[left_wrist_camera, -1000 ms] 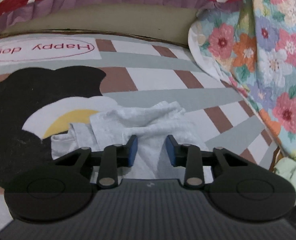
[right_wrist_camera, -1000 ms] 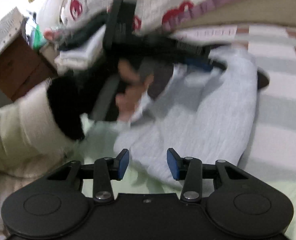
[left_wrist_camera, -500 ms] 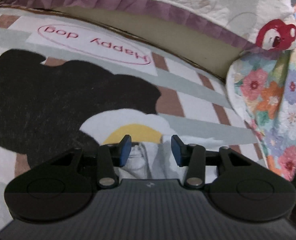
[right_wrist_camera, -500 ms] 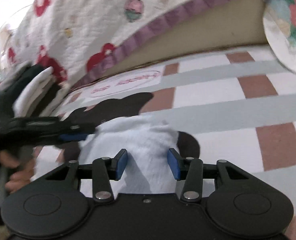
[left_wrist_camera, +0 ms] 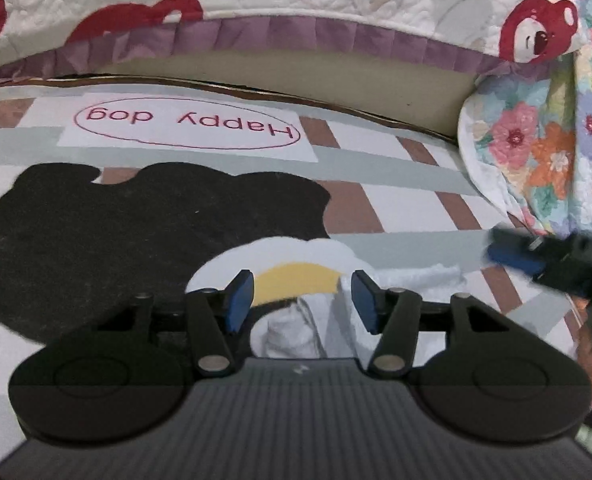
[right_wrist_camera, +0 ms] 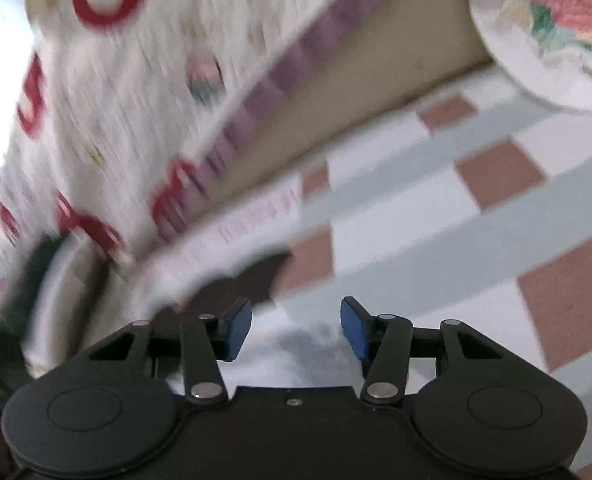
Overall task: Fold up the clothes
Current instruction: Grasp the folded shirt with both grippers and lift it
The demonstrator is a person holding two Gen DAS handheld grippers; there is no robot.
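Your left gripper (left_wrist_camera: 302,300) has let go: a second ago its blue pads sat close together over the bunched white garment (left_wrist_camera: 296,330), and now the jaws are opening, about half wide, with the cloth lying slack below and between them, no pad pressing on it. Your right gripper (right_wrist_camera: 296,326) is also opening, and its pads stand clear of the pale cloth (right_wrist_camera: 292,344) blurred beneath them. It has swung away from the wider spread of fabric it faced a second ago, and in the left wrist view it now shows as a dark smear with a blue pad at the right edge of the mat (left_wrist_camera: 416,200). That reads as a fold just laid down and released, so your next job is likely to pick new corners. The garment sits on the near part of the mat, over the yellow and white patch of the printed dog, a soft, slightly nubbly knit rumpled into rounded ridges rather than a flat rectangle. The mat is short-piled and flat, in grey, white and brown checks with a black dog shape. Past its far edge stands the quilted bedspread (left_wrist_camera: 336,4) with a purple pleated trim, and a floral quilt (left_wrist_camera: 536,140) hangs at the far right corner.
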